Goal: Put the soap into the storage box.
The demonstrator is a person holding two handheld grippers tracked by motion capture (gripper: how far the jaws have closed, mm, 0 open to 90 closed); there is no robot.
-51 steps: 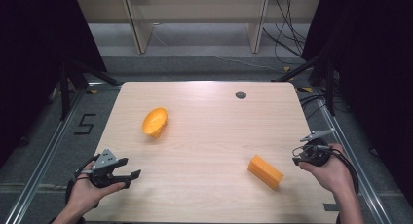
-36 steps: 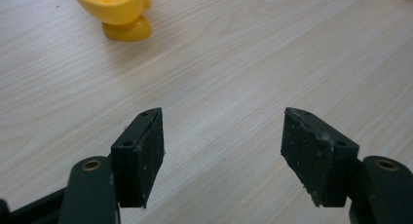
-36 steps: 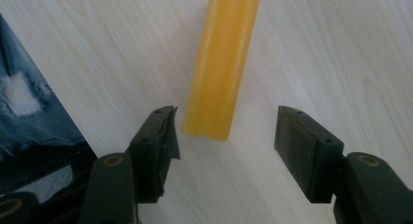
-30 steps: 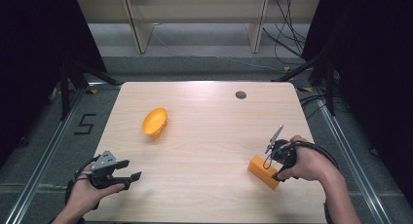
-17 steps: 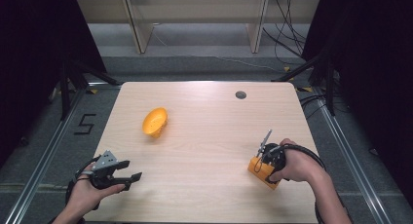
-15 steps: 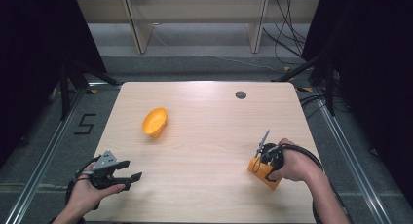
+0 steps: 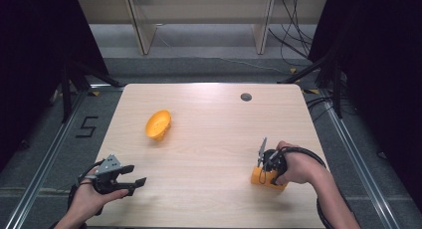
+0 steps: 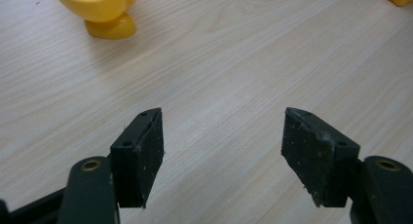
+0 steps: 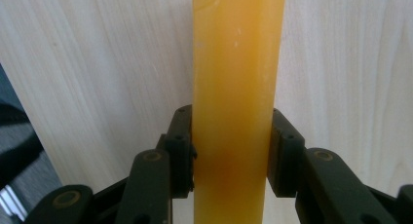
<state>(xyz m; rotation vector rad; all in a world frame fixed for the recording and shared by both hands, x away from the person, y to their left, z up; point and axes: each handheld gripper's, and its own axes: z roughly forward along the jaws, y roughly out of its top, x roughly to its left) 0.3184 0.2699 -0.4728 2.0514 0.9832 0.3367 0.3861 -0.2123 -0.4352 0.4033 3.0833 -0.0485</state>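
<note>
Now the right gripper (image 9: pixel 231 151) has just closed its jaws, pads pressed on both flanks of the orange block (image 9: pixel 236 87). Left gripper (image 8: pixel 224 156) gapes wide, holding nothing. The block's far end is cut off above the right jaws.

In the high view the right hand-held gripper (image 7: pixel 267 165) and the person's hand cover much of the orange rectangular block (image 7: pixel 263 177), and the contact between pads and block is too small to make out there. In the right gripper view the same block (image 9: pixel 237 87) runs off the top and bottom edges, so its ends are unseen. In the left gripper view the yellow plastic bowl-shaped toy (image 8: pixel 100 7) is cut by the top edge. The small dark round spot (image 7: pixel 246 97) on the light wooden worktop (image 7: pixel 209 139) is too small to identify.
</note>
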